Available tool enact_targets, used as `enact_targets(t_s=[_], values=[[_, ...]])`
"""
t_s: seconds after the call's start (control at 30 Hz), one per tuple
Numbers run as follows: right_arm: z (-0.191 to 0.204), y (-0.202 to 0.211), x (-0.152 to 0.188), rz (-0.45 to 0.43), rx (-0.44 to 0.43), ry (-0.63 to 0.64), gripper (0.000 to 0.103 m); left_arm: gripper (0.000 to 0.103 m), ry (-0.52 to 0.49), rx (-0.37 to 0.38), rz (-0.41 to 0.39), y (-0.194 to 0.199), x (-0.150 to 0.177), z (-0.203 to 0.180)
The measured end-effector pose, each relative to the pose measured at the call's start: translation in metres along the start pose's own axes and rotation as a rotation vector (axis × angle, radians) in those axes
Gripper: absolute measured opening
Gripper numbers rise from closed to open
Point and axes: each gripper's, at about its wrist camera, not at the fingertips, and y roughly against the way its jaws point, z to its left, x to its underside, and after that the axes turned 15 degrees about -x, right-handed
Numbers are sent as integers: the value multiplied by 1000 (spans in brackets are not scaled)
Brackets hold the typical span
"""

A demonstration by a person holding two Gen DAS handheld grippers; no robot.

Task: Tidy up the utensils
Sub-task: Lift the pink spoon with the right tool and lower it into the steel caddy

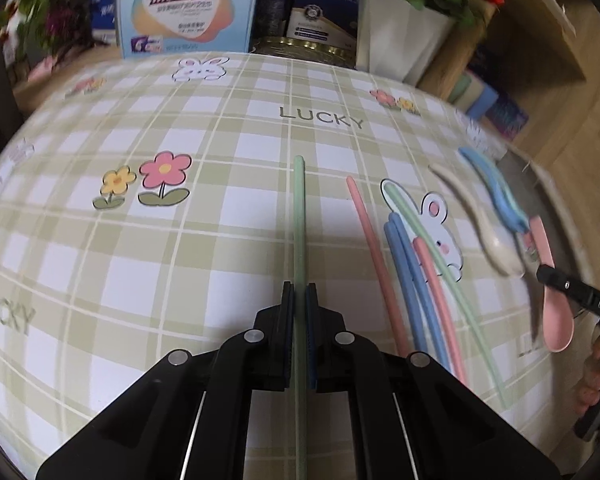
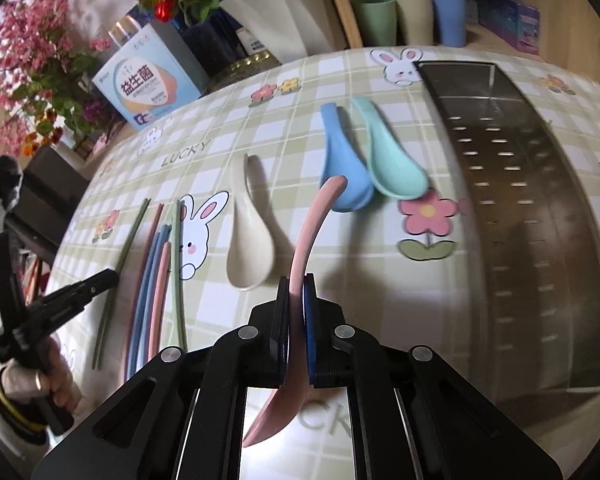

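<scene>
In my left hand-held gripper (image 1: 300, 294) I have one green chopstick (image 1: 298, 216), thin and pale, clamped between the two pads; it points straight away from me, over the checked worktop (image 1: 180, 240). My right hand-held gripper (image 2: 298, 288) is clamped on the handle of a pink spoon (image 2: 311, 232), matte and curved, with its bowl hanging below the pads, near to me. Just behind it a cream spoon (image 2: 248, 248) lies on the worktop, and to its left the loose chopsticks (image 2: 156, 280) lie close together, pink, blue and green. Further away, a blue spoon (image 2: 339, 164) and a mint spoon (image 2: 387, 160) lie side by side, touching. On the right stands a perforated metal tray (image 2: 519, 208), long and shiny.
</scene>
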Motion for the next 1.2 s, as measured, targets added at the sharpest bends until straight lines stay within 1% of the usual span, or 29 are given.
enact_targets(t_s=[0.07,0.1,0.17,0.23,0.33,0.43,0.53,0.6,0.73,0.77,0.83,0.93,1.13,1.2], values=[[0,14,0,-18,7,32,6,5,8,-34,8,3,1,0],[0,20,-1,-22,10,46,6,5,19,-37,9,5,1,1],[-4,40,-5,-37,22,84,6,5,50,-20,6,12,2,1],[-10,55,-12,-51,40,108,6,5,53,-16,-15,22,1,-2],[-29,77,-32,-41,132,169,6,5,60,-1,-39,36,-2,-9],[-52,82,-50,2,213,207,6,5,75,16,-50,46,-8,-20],[-71,71,-63,83,242,219,6,5,92,45,-60,54,-13,-32],[-77,58,-63,149,254,239,6,5,94,63,-69,59,-15,-41],[-77,34,-58,240,295,262,6,5,84,103,-80,70,-19,-63],[-77,30,-55,251,301,258,6,5,81,110,-79,71,-20,-67],[-81,24,-51,265,308,235,6,5,74,118,-77,73,-20,-72],[-89,24,-48,243,253,153,6,5,58,127,-80,76,-21,-80],[-97,20,-42,228,212,87,6,5,54,126,-70,75,-18,-80],[-97,19,-42,223,213,94,6,5,55,125,-68,74,-18,-80]])
